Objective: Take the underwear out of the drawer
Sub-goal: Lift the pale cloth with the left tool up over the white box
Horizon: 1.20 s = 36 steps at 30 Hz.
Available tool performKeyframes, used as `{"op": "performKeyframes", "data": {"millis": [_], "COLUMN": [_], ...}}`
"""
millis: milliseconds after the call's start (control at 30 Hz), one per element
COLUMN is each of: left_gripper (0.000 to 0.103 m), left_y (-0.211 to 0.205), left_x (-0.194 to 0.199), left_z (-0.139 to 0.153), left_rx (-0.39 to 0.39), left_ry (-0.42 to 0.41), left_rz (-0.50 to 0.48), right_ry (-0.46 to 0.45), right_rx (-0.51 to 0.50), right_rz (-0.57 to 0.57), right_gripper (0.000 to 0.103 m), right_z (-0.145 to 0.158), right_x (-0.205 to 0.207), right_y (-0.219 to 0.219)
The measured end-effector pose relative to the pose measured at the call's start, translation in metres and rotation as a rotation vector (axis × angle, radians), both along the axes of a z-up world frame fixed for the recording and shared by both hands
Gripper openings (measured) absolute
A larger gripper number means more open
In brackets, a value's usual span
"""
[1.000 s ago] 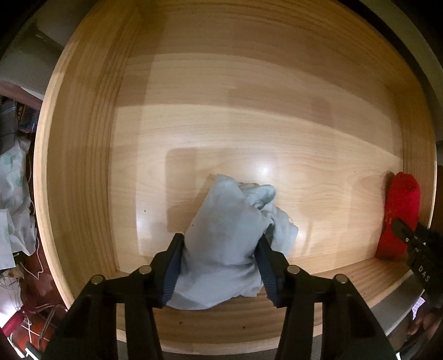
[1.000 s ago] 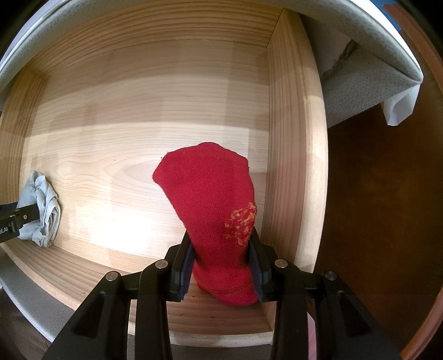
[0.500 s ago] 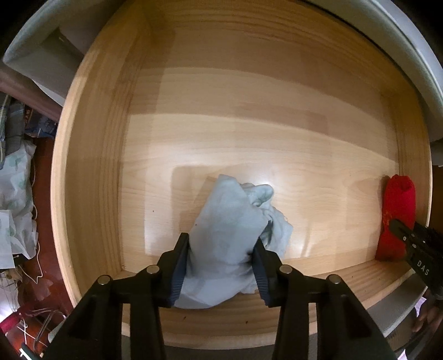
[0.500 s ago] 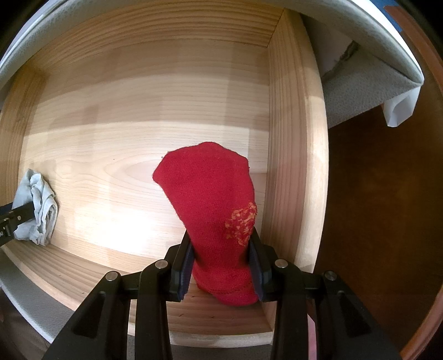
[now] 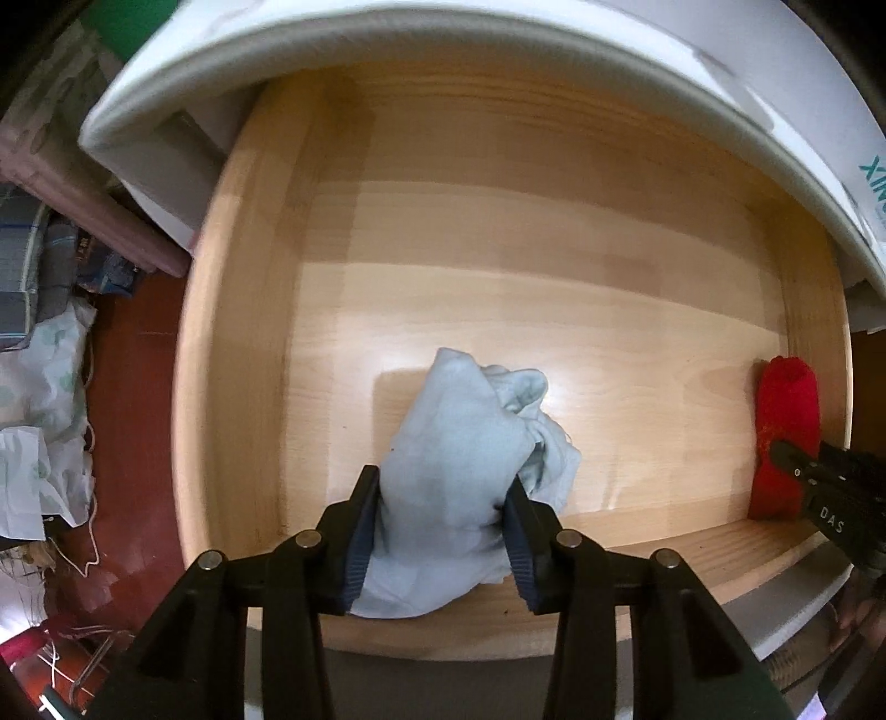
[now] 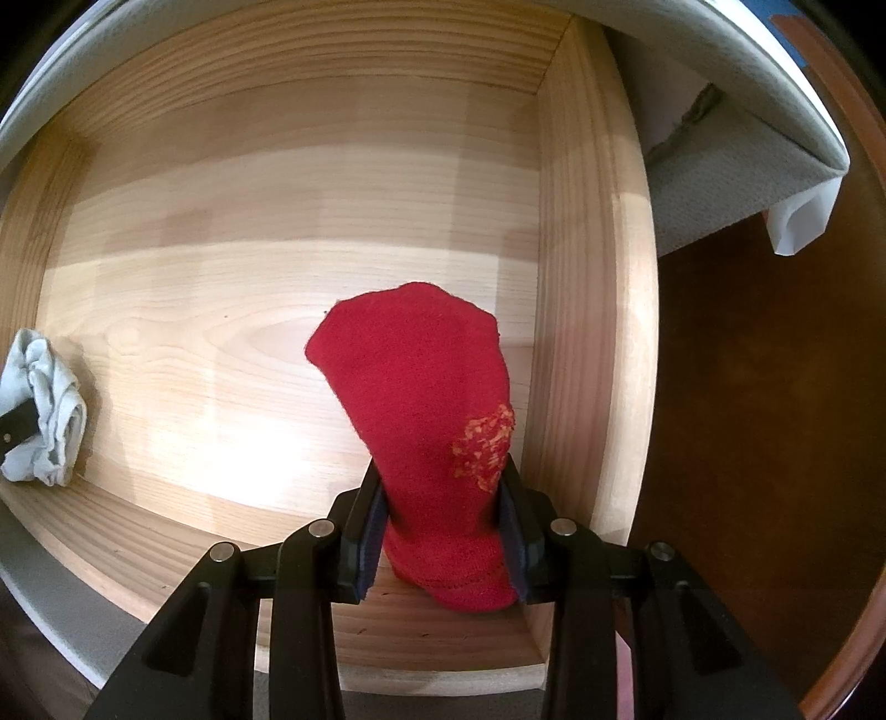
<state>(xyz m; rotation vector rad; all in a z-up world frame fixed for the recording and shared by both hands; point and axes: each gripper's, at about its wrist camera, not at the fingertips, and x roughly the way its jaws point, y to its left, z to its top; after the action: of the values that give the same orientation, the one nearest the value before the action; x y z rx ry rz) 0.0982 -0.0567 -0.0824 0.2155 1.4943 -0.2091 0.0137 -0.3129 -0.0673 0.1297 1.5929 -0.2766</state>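
Observation:
My left gripper is shut on pale blue-grey underwear, held above the floor of the open wooden drawer near its front edge. My right gripper is shut on a red garment with an orange patch, at the drawer's right front corner. The red garment also shows at the right in the left wrist view, with the right gripper on it. The grey underwear shows at the far left in the right wrist view.
A white cabinet top overhangs the drawer's back. Left of the drawer lie white bags and cloth on a red-brown floor. Right of the drawer is dark brown floor and a grey ledge.
The left gripper has pulled back and up with the grey underwear, so more of the drawer and the cabinet top show. The right gripper has stayed still with the red garment.

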Motion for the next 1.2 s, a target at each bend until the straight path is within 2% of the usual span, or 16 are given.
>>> {"op": "performKeyframes", "data": {"millis": [300,467,667,967,1200], "left_gripper": [0.042,0.042,0.042,0.042,0.042], "left_y": [0.000,0.017,0.025,0.039,0.045], "left_x": [-0.011,-0.011,-0.014,-0.018,-0.011], "left_z": [0.024,0.040,0.069,0.136,0.206], "left_rx": [-0.018,-0.040,-0.069,-0.118,-0.163], "left_ry": [-0.048,-0.055,-0.099,-0.193,-0.310], "left_rz": [0.005,0.002,-0.004,-0.017,-0.026], "right_ry": [-0.002,-0.002,-0.003,-0.003,-0.003], "right_rx": [0.000,-0.002,-0.003,-0.003,-0.003], "right_rz": [0.001,0.004,0.007,0.006,0.006], "right_gripper": [0.032,0.032,0.032,0.032,0.032], "right_z": [-0.001,-0.002,-0.003,-0.003,-0.002], "right_x": [0.000,0.001,0.001,0.001,-0.001], "right_y": [0.001,0.002,0.003,0.003,0.001]}}
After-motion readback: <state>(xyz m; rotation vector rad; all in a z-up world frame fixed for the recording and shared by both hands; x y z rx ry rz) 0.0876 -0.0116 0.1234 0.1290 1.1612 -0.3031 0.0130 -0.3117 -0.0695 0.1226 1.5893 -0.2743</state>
